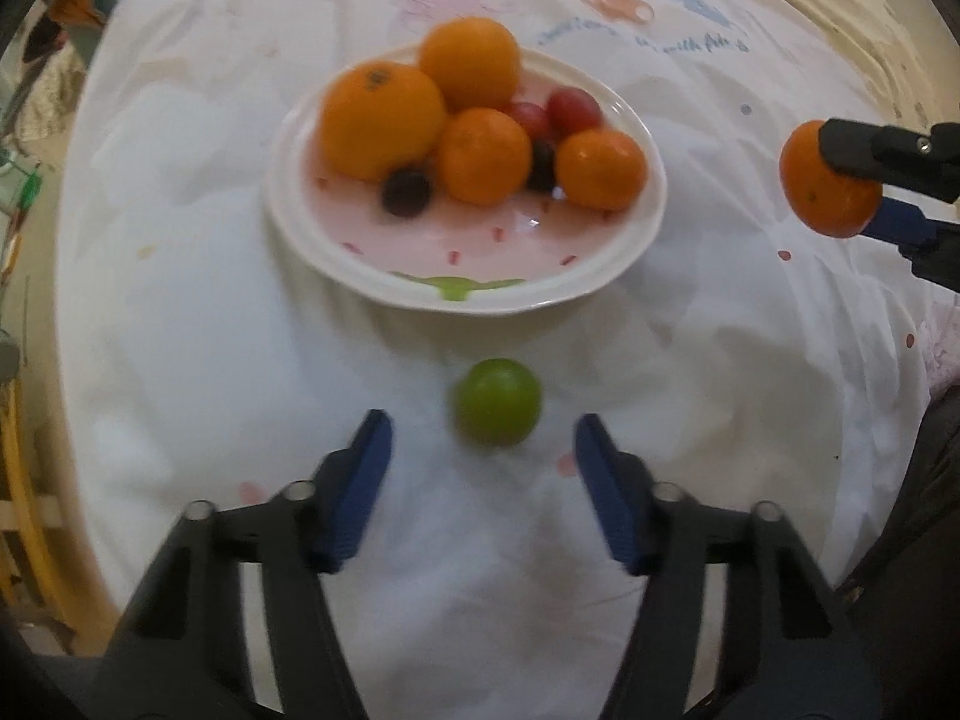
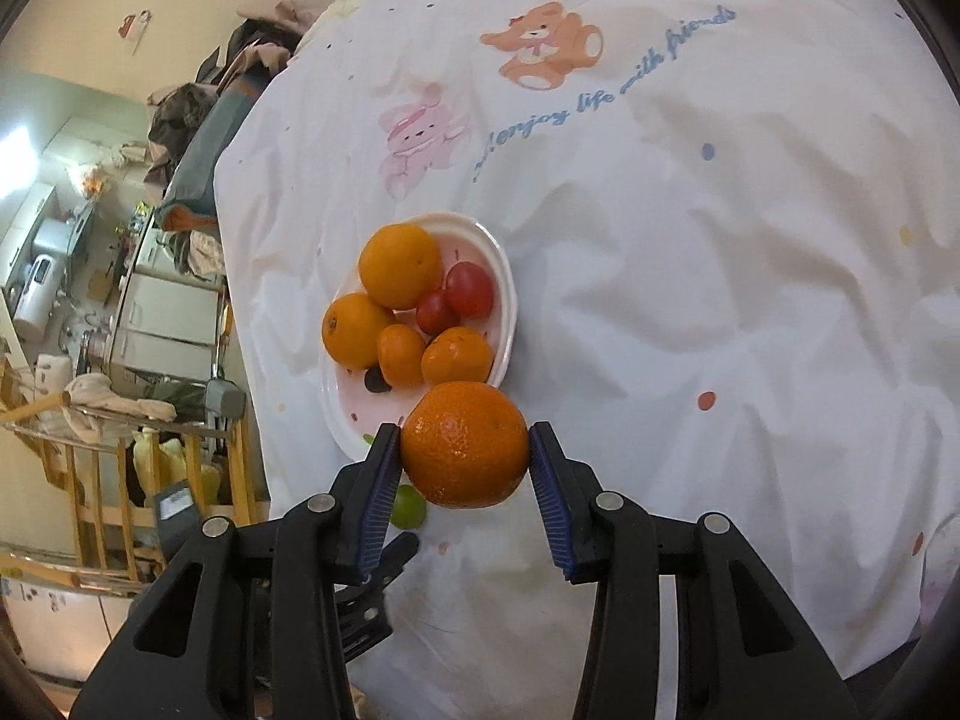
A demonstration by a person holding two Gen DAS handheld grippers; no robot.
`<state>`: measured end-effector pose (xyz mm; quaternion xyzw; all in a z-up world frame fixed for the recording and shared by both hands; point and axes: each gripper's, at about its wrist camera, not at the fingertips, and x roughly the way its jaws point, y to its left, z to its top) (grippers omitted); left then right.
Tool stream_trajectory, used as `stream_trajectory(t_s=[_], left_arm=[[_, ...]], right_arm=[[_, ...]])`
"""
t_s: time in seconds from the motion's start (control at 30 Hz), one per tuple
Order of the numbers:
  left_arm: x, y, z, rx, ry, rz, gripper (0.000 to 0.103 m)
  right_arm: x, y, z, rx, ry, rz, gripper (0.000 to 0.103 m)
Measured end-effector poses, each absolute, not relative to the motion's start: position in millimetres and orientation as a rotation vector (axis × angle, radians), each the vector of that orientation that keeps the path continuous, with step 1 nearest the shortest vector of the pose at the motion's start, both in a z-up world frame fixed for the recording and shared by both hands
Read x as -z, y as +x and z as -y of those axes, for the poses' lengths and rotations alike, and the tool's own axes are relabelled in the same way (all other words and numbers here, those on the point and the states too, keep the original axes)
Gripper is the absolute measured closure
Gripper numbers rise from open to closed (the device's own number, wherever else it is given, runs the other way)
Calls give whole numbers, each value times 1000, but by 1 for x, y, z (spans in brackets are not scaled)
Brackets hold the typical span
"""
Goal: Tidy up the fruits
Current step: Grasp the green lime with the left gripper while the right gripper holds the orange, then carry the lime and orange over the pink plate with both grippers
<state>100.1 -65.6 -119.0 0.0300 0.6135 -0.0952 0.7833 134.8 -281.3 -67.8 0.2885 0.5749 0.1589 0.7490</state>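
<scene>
Holding a mandarin [image 2: 465, 445] in your right gripper [image 2: 465, 450], you are pinching it between the two blue pads [image 2: 378, 489], one on each side of the fruit. From the left wrist view the same mandarin [image 1: 831, 180] is showing at the far right, raised above the white sheet [image 1: 180, 300] and well apart from the plate [image 1: 600, 282].

Your left gripper [image 1: 480, 438] is standing spread wide, nothing between its fingers [image 1: 366, 468]. A lime [image 1: 497, 401] is lying on the sheet just ahead of the fingertips, roughly centred in the gap, between the gripper and the near rim of the plate; whether it is touching the rim is not being shown clearly, though a strip of sheet is appearing between them.

The plate is sitting on the sheet and is carrying two large oranges [image 1: 381, 120] at the back left, two smaller mandarins [image 1: 483, 156] in front and to the right, two red tomatoes [image 1: 573, 109] behind them, and two dark grapes [image 1: 408, 192] tucked among the oranges. The left view is blurring slightly. The sheet is bearing printed teddy bears [image 2: 540, 45] and blue lettering [image 2: 606, 96].
</scene>
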Motion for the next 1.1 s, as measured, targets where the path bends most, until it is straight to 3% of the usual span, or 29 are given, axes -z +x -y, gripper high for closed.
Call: stream_trajectory(t_s=[0.27,0.37,0.43,0.7,1.1], left_arm=[[130,105,84,204,153,-1282,59],[132,104,88,203,177,-1278,75],[131,103,87,199,185,-1270,77],[114,94,72,206,108,-1256,77],[37,101,26,133,-14,-1102,77]], right_arm=[[68,136,281,-361,634,-1261,58],[69,137,280,-365,632,-1265,58],[68,137,278,-368,626,-1266,58],[69,137,278,-363,623,-1270,58],[44,139,287,-400,652,-1177,58]])
